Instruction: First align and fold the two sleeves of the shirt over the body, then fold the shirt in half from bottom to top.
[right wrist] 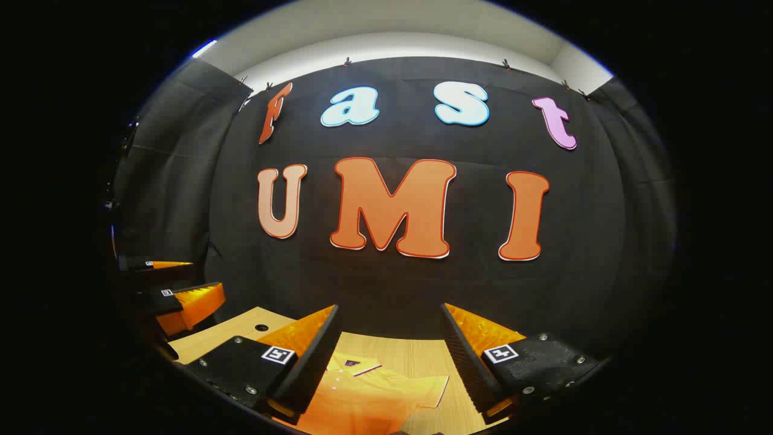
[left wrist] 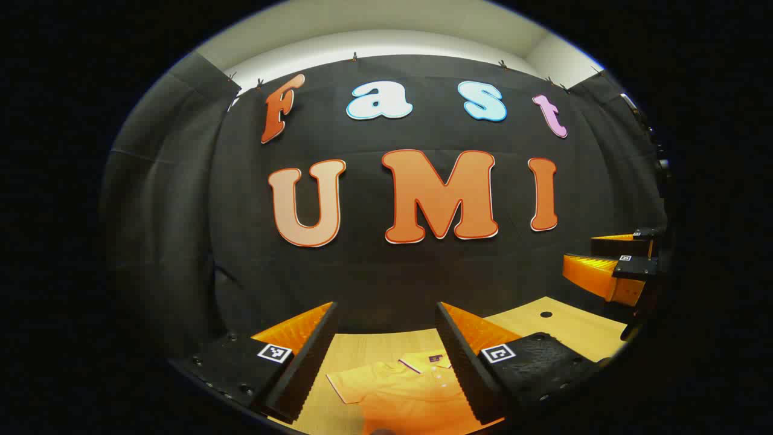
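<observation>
In the left gripper view, the left gripper [left wrist: 386, 356] was held above the wooden table [left wrist: 555, 329], jaws spread wide with nothing gripped. Between its fingers the orange shirt [left wrist: 401, 393] was seen lying flat on the table, collar [left wrist: 423, 361] pointed away toward the black booth wall [left wrist: 374, 272], long axis running near-to-far from the camera. One short sleeve [left wrist: 347, 383] was spread out to the left, unfolded. At the right edge, the right gripper [left wrist: 604, 260] was seen in the air, well apart from the shirt, fingers parted. In the right gripper view, the left gripper [right wrist: 175, 281] was seen at the left edge, raised over the table [right wrist: 241, 329]. The right gripper [right wrist: 389, 356] was held wide open, empty, above the shirt [right wrist: 362, 399]. The collar [right wrist: 356, 364] again pointed toward the wall [right wrist: 392, 284], and the other sleeve [right wrist: 429, 389] was laid out to the right, not folded.
</observation>
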